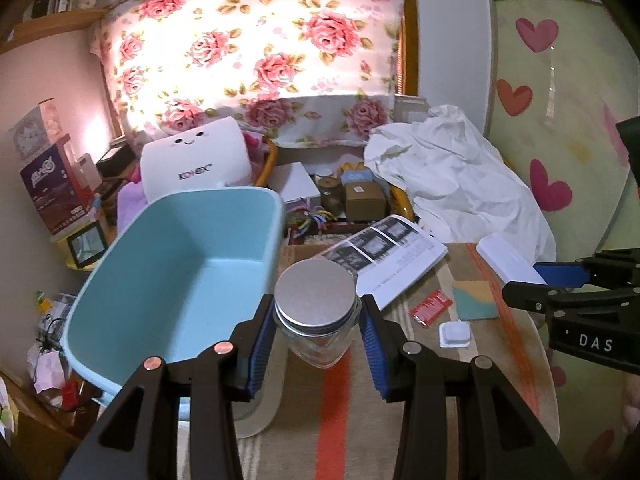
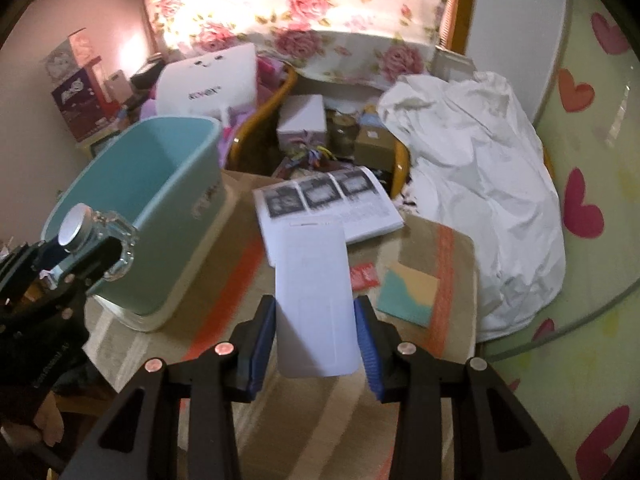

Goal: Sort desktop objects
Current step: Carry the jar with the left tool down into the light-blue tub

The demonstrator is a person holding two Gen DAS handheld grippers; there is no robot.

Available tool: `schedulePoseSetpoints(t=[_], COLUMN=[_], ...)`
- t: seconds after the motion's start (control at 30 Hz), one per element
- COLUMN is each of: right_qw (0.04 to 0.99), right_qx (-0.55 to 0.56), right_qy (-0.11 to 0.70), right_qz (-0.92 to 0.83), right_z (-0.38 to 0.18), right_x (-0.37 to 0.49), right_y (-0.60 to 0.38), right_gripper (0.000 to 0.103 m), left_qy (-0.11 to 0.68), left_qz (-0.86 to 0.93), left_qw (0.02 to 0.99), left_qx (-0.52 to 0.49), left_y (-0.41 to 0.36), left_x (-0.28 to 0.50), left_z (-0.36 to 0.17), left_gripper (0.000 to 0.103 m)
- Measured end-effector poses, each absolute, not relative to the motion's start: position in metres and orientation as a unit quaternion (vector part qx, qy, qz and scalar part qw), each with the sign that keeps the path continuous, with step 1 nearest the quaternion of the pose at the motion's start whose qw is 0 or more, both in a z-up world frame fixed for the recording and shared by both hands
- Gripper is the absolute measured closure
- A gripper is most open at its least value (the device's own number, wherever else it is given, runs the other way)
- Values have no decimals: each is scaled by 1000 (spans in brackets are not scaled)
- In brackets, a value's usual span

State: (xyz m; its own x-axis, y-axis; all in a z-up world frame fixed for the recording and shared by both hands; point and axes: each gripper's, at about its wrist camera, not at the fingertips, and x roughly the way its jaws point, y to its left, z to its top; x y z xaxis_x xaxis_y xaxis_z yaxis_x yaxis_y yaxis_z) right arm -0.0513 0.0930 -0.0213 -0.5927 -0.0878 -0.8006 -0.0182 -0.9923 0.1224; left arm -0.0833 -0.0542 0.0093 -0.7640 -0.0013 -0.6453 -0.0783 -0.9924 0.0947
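Note:
My left gripper (image 1: 318, 336) is shut on a glass jar (image 1: 316, 316) with a silver lid, held above the mat beside the light blue bin (image 1: 168, 264). The jar also shows in the right wrist view (image 2: 98, 236), at the bin's (image 2: 160, 208) near corner. My right gripper (image 2: 316, 340) is shut on a flat white rectangular case (image 2: 314, 296), lifted over the striped mat. That case shows in the left wrist view (image 1: 508, 260) at the right, held by the right gripper (image 1: 560, 284).
On the striped mat (image 1: 340, 420) lie an open booklet (image 1: 392, 256), a red packet (image 1: 432, 306), a teal and tan card (image 1: 476, 300) and a small white square pad (image 1: 454, 334). A crumpled white cloth (image 1: 460, 184) is behind. Boxes and jars fill a basket (image 1: 352, 196).

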Motion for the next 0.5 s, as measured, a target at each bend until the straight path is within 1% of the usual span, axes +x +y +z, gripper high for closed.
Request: schedulePoseSetpoints(t=[0.17,0.5], right_qw=[41,77], right_qx=[439,426], right_qy=[-51,-43], right_qz=[-896,-901], right_z=[-2,18], right_x=[-60,-73], right_y=[67,17], right_gripper=[60,60], left_qy=[58,51], left_qz=[940,942], left_qw=[3,-32], left_qx=[-335,-329], left_y=[-75,-119], left_x=[-81,-78], left_z=[22,35], left_gripper=[59,59])
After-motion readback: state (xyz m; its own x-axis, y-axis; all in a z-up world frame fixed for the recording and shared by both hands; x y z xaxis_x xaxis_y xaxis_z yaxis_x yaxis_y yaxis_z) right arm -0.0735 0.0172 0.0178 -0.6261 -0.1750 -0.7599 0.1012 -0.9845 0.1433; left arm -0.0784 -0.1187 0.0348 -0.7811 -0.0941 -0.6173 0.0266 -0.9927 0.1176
